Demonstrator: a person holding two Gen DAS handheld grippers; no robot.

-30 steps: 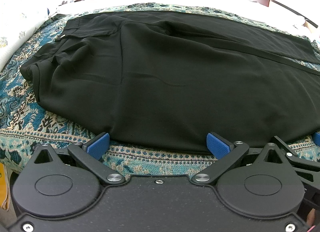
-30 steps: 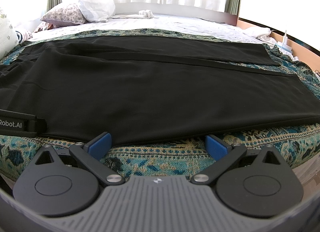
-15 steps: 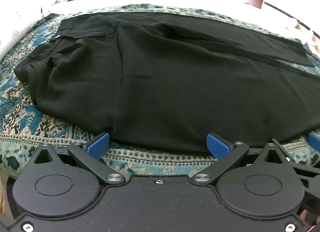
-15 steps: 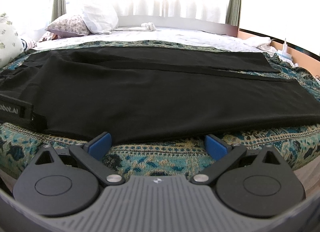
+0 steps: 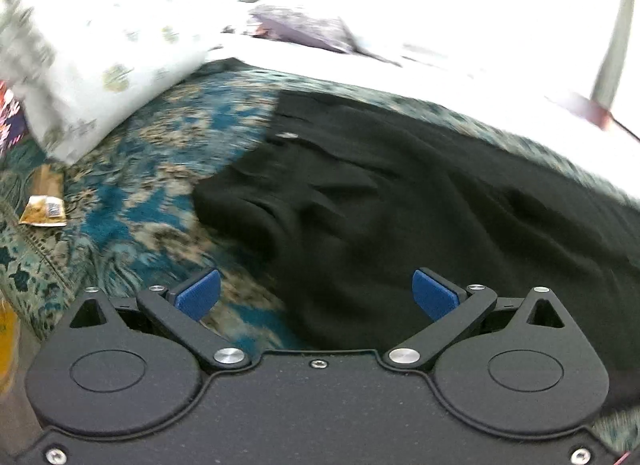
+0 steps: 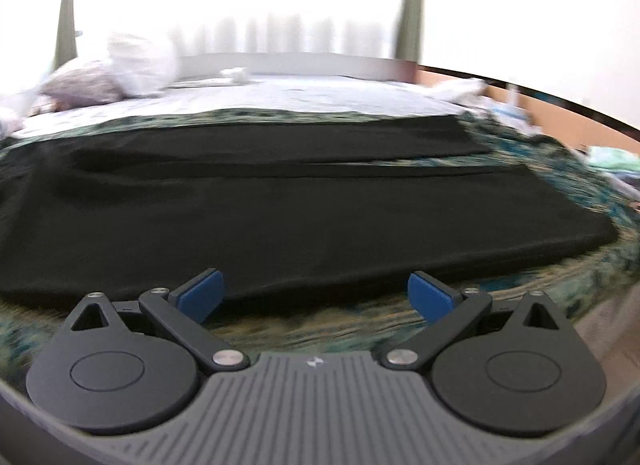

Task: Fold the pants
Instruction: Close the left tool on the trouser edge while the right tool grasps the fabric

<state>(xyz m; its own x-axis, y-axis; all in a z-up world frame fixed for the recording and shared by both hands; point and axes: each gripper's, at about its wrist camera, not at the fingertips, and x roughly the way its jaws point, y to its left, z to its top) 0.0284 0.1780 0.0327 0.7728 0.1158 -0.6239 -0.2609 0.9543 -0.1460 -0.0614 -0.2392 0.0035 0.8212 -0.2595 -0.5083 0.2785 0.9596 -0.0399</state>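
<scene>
- A poor grab is judged the main risk: the waist end of the pants [image 5: 400, 201] is bunched and rumpled, so one layer could be pinched alone and the fold pulled crooked.
- The patterned bedspread [image 5: 132, 169] could be caught along with the cloth, since the near edge of the pants lies flat against it.
- Both views are blurred, so exact hem lines cannot be told, and a misjudged approach is possible.
- The pants are seen as black, thin and limp, already laid lengthwise with one leg over the other; in the right view the legs [image 6: 304, 201] lie smooth, their far end near the bedspread's edge.
- The left gripper [image 5: 316, 293] is held above the waist end with fingers spread wide, nothing between them.
- The right gripper [image 6: 316, 293] is held just short of the near leg edge, fingers likewise spread and empty.
- A white pillow [image 5: 92, 65] lies well apart from the pants.
</scene>
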